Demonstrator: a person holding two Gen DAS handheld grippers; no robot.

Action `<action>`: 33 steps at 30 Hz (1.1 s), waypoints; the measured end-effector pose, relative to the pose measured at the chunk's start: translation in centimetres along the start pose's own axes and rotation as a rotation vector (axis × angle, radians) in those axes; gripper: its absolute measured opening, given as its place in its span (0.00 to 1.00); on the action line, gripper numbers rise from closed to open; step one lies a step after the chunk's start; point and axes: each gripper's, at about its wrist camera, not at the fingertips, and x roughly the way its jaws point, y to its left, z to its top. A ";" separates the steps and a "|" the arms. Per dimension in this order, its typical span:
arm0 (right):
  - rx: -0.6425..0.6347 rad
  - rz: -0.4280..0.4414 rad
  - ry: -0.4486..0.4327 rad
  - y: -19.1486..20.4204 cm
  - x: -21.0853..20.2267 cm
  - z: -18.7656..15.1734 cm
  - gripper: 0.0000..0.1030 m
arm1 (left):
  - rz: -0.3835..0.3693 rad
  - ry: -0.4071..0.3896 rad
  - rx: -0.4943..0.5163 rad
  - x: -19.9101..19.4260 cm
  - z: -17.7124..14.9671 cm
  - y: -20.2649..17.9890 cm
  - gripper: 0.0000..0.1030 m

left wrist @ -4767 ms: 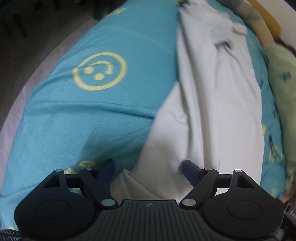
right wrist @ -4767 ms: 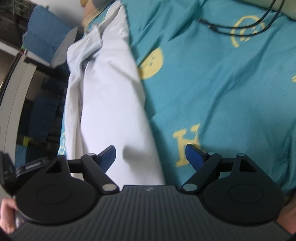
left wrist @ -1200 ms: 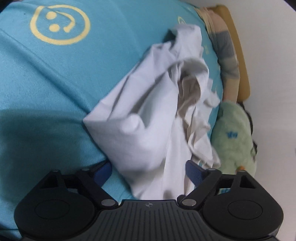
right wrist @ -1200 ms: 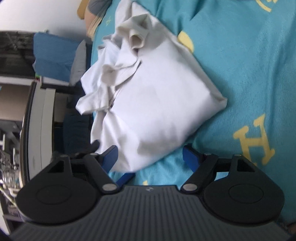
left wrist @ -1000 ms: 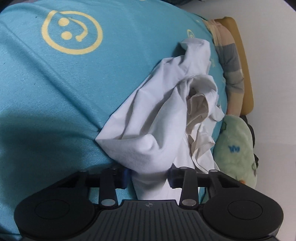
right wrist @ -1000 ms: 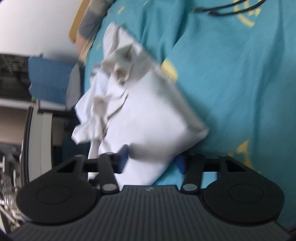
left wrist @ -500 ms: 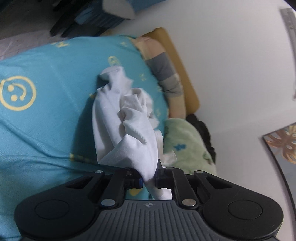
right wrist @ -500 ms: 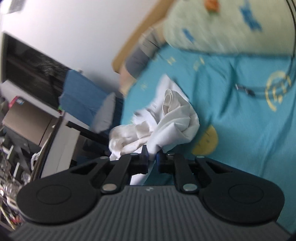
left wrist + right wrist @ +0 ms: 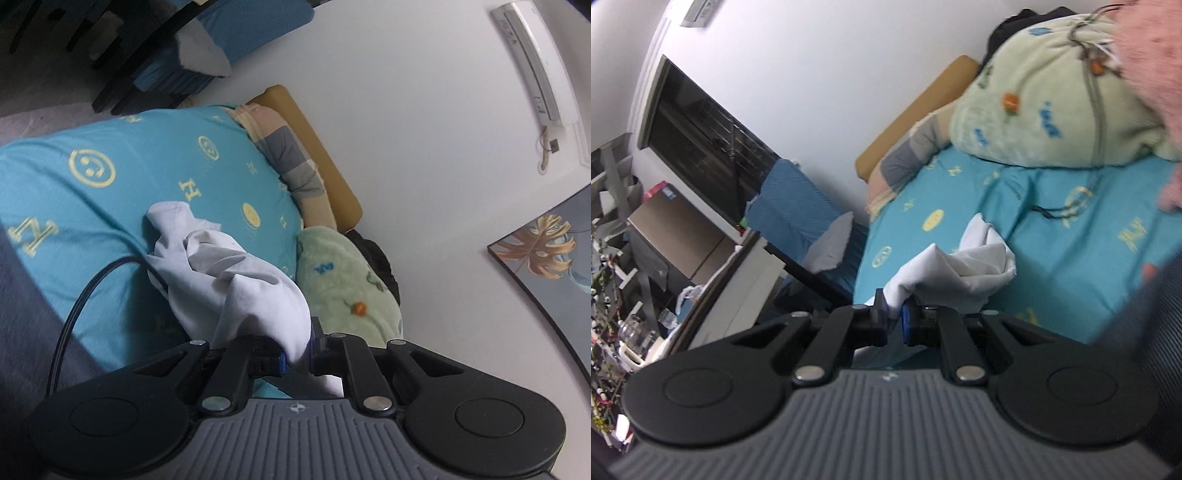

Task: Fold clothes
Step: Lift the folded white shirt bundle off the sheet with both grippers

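The crumpled white cotton garment (image 9: pixel 236 284) hangs bunched between the 2 grippers, lifted off the teal bedsheet printed with yellow smileys and letters (image 9: pixel 110 199). The left gripper (image 9: pixel 297 356) has its jaws drawn in tight on 1 corner of the cloth; the right gripper (image 9: pixel 894 321) is likewise pinched hard on another corner (image 9: pixel 960 273). From each gripper the fabric trails forward and down toward the bed, its far end apparently resting on the sheet. The garment's long axis runs away from both grippers, which look about equally near it, so spreading them apart would likely stretch the held edge flat.
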 end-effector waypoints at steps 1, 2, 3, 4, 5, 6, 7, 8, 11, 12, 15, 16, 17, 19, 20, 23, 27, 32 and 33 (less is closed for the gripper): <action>-0.009 -0.006 -0.001 0.0 0.2 0.0 0.11 | 0.003 0.004 0.001 0.1 0.1 0.0 0.11; -0.018 -0.011 -0.002 -0.1 0.4 0.1 0.11 | 0.004 0.006 0.010 0.5 0.4 -0.3 0.11; -0.027 -0.015 -0.003 0.2 1.5 0.9 0.11 | 0.009 0.007 0.015 1.1 0.9 -0.6 0.11; -0.035 -0.018 -0.005 0.4 2.6 1.7 0.11 | 0.018 0.007 0.020 2.0 1.6 -0.9 0.11; -0.043 -0.022 -0.006 0.6 3.6 2.5 0.11 | 0.028 0.006 0.026 3.0 2.4 -1.3 0.12; -0.051 -0.025 -0.008 0.8 4.7 3.3 0.11 | 0.043 0.010 0.027 4.1 3.2 -1.6 0.12; -0.059 -0.028 -0.009 1.1 5.8 4.1 0.11 | 0.056 0.016 0.028 5.4 4.2 -1.9 0.12; -0.067 -0.032 -0.010 1.3 6.8 4.9 0.11 | 0.070 0.023 0.031 6.7 5.3 -2.2 0.12; -0.055 -0.042 0.017 1.6 11.5 7.6 0.12 | 0.131 0.033 0.069 12.2 8.9 -2.2 0.13; -0.048 -0.046 0.030 1.6 13.3 8.5 0.12 | 0.144 0.038 0.089 14.2 10.0 -2.0 0.13; -0.157 -0.148 0.028 1.7 18.9 9.9 0.12 | 0.156 0.044 0.136 18.9 11.4 -0.1 0.13; -0.169 -0.172 0.034 1.3 20.7 10.0 0.12 | 0.172 0.045 0.152 20.2 11.5 0.6 0.13; -0.173 -0.184 0.047 0.6 22.2 9.8 0.12 | 0.187 0.046 0.165 21.5 11.7 1.3 0.13; -0.153 -0.194 0.069 -1.3 24.9 9.2 0.12 | 0.198 0.055 0.155 23.7 12.0 3.0 0.13; -0.132 -0.192 0.079 -2.5 26.0 8.9 0.12 | 0.205 0.060 0.166 24.4 12.0 3.5 0.13; -0.103 -0.197 0.136 -5.5 28.7 8.0 0.13 | 0.215 0.078 0.187 26.6 12.2 5.0 0.15; -0.072 -0.218 0.205 -7.2 30.6 7.6 0.17 | 0.229 0.109 0.194 28.5 12.5 6.2 0.15; -0.061 -0.191 0.270 -6.6 31.1 7.8 0.72 | 0.223 0.139 0.184 28.3 12.6 6.0 0.53; -0.067 -0.178 0.273 -6.2 30.8 7.8 0.75 | 0.220 0.132 0.186 27.8 12.6 5.5 0.59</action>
